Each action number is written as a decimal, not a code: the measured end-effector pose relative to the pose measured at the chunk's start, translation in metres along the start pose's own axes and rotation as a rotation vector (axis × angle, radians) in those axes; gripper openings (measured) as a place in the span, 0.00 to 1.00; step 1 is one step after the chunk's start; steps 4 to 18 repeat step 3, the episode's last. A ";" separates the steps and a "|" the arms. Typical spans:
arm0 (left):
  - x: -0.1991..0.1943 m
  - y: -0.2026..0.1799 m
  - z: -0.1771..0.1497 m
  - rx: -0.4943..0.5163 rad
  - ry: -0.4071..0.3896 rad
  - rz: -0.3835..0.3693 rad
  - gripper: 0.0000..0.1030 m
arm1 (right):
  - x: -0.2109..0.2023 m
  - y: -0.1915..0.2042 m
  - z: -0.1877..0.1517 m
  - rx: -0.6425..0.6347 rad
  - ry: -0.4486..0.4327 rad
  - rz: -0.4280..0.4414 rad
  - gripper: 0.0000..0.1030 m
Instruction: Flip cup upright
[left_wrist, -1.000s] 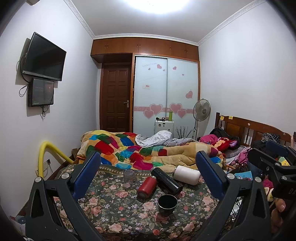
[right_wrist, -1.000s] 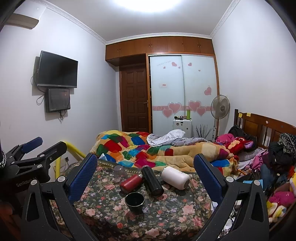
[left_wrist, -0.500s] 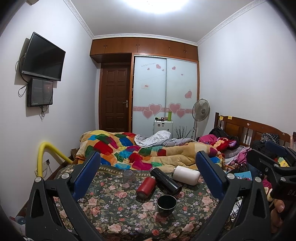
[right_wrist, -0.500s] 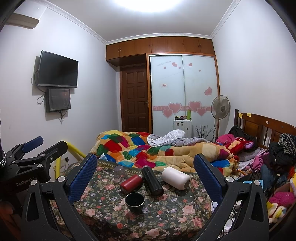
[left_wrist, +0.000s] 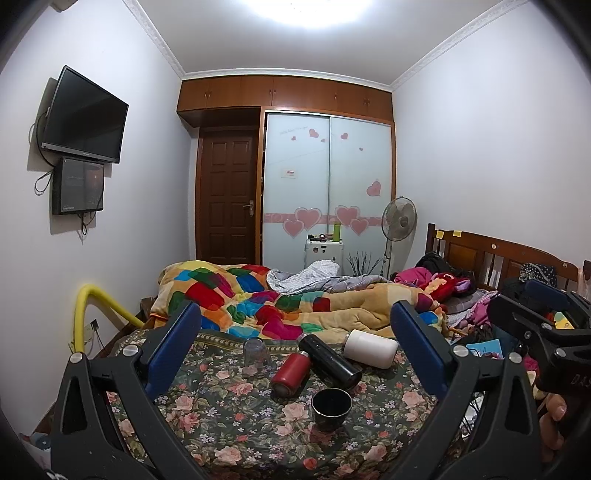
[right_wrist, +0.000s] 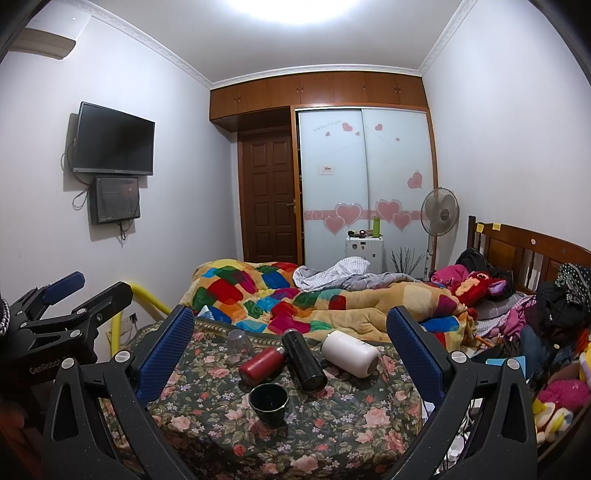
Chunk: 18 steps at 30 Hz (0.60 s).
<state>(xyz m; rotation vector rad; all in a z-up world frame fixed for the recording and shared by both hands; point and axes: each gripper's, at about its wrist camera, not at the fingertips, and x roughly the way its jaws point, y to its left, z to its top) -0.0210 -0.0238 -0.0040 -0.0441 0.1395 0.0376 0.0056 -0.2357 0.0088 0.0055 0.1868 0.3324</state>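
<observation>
A clear glass cup (left_wrist: 255, 357) stands upside down at the far left of the floral table (left_wrist: 229, 424); it also shows in the right wrist view (right_wrist: 239, 341). A red bottle (left_wrist: 291, 373), a black bottle (left_wrist: 328, 362) and a white bottle (left_wrist: 370, 348) lie on their sides. A dark cup (left_wrist: 331, 403) stands upright in front of them. My left gripper (left_wrist: 295, 347) is open and empty, held back from the table. My right gripper (right_wrist: 290, 349) is also open and empty, beside it.
A bed with a colourful quilt (left_wrist: 258, 299) lies right behind the table. Clothes and toys (right_wrist: 546, 332) pile up at the right. A yellow pipe (left_wrist: 96, 306) curves at the left wall.
</observation>
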 end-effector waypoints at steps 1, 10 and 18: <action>0.000 0.000 0.000 0.001 0.001 -0.002 1.00 | 0.000 0.001 0.000 0.000 0.001 0.000 1.00; 0.000 0.002 -0.001 -0.002 0.003 -0.004 1.00 | 0.000 0.000 0.000 0.000 0.002 -0.001 1.00; 0.000 0.002 -0.001 -0.002 0.003 -0.004 1.00 | 0.000 0.000 0.000 0.000 0.002 -0.001 1.00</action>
